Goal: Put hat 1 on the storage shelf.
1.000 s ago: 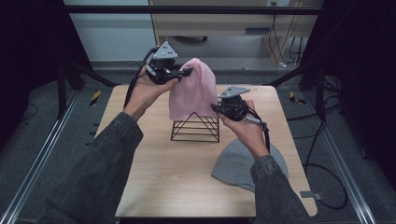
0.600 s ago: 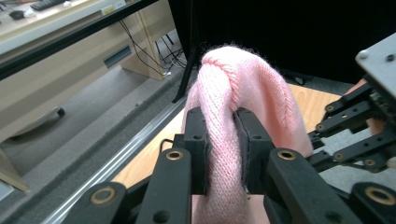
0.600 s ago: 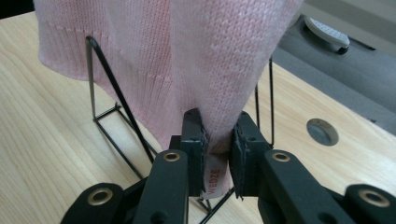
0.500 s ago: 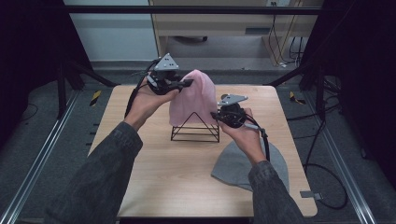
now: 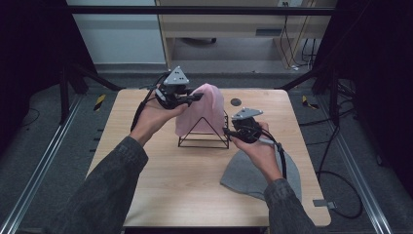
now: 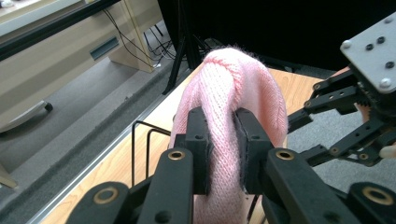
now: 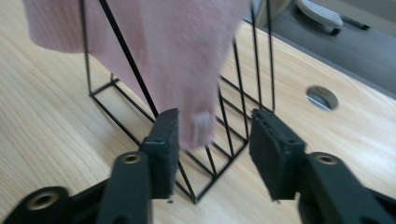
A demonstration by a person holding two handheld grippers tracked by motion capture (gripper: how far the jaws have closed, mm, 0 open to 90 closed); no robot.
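The bench (image 5: 160, 180) carries a black wire rack (image 5: 203, 131), over which a pink knit hat (image 5: 204, 109) is already draped, so the hanging looks mostly done. The left gripper (image 6: 222, 149) has its fingers (image 6: 198, 140) clenched on a fold of the hat near its top, which bulges up just beyond them. The right gripper (image 7: 215, 149) has just been opening; its fingers (image 7: 273, 144) stand released, with the hat's lower corner hanging loose between them (touching neither pad). Left to do, I judge: free the left grip and settle the hem. A grey hat (image 5: 253, 173) lies behind the right gripper, and the rack's wires stand just ahead of those fingers.
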